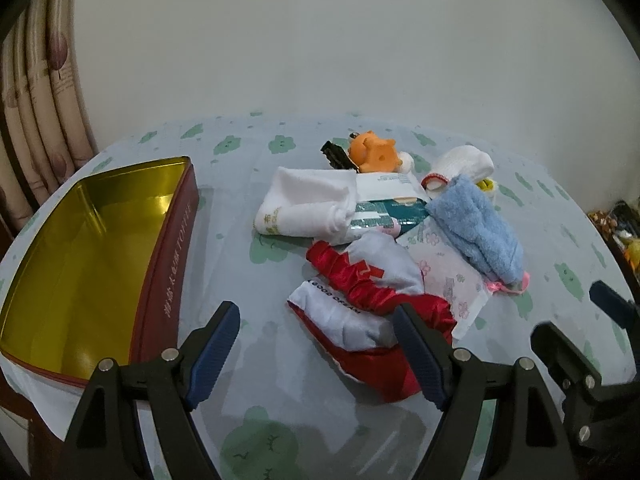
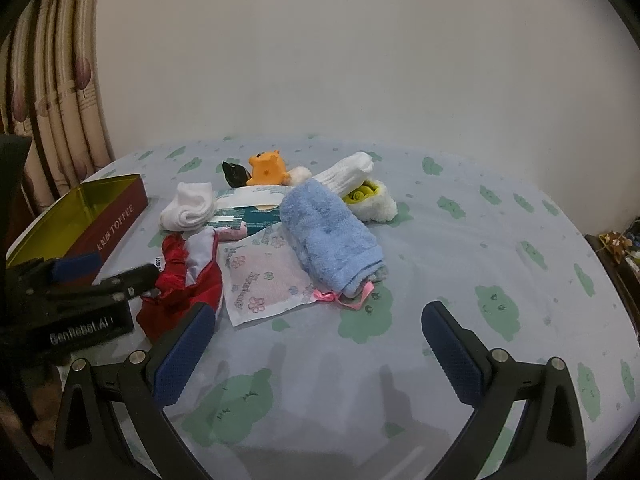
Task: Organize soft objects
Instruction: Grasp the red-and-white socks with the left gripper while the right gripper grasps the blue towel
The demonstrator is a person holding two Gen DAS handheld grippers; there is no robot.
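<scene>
Left gripper [image 1: 316, 328], jaws spread wide and empty, above the near edge of the red-and-white cloth [image 1: 360, 300]. Right gripper [image 2: 320, 326], likewise spread and empty, over bare tablecloth [image 2: 500, 240] short of the blue towel [image 2: 332, 236]. The soft things lie heaped mid-table: white towel [image 1: 304, 204], tissue packs [image 1: 384, 210], floral sachet [image 2: 260, 280], orange toy [image 1: 374, 152], white socks [image 2: 348, 174]. Open tin [image 1: 92, 252], gold inside, stands left of the heap, apart from it.

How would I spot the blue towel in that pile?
Start at the red tin with the gold inside, then cross the pile to its far side. The blue towel lies rolled on a flowered packet; it is the only fluffy blue thing there.
</scene>
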